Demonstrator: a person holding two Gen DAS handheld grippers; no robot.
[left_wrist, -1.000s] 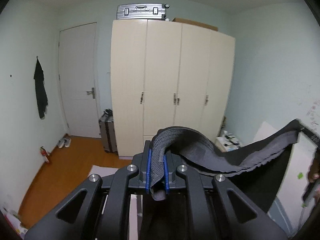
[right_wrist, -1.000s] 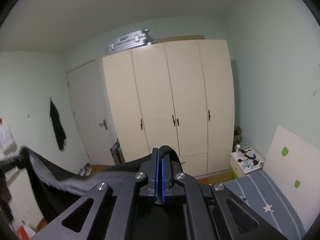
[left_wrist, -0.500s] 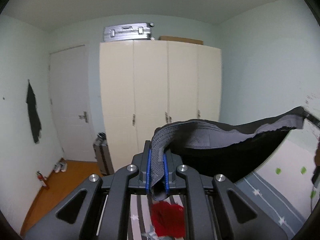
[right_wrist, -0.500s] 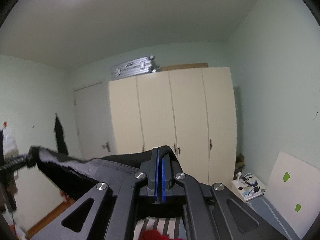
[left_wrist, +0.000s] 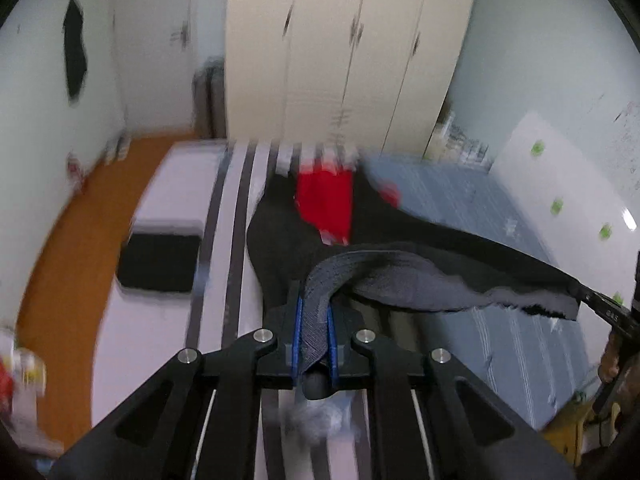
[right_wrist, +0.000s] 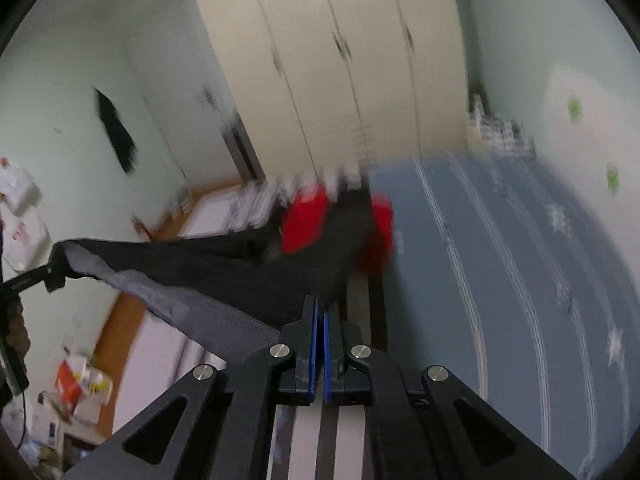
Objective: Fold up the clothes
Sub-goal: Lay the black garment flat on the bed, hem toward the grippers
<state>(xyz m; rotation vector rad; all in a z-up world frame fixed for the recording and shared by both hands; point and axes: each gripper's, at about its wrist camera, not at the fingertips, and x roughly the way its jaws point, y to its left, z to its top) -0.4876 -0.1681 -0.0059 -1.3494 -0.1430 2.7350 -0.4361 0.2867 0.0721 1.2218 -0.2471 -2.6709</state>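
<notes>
The left tool (left_wrist: 313,330) is clenched on the grey waistband of a dark garment (left_wrist: 460,256), which stretches toward three o'clock to the right tool (right_wrist: 320,344), also clamped on its hem. The cloth sags between them above the bed (left_wrist: 500,216). Farther off, at twelve o'clock, red clothing (left_wrist: 326,204) lies on the striped bedding, partly under the dark fabric. A cream wardrobe (left_wrist: 340,48) stands beyond, blurred.

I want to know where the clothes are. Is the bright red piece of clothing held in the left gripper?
No. The left gripper pinches the dark grey garment, while the bright red piece of clothing lies farther off on the bed.
</notes>
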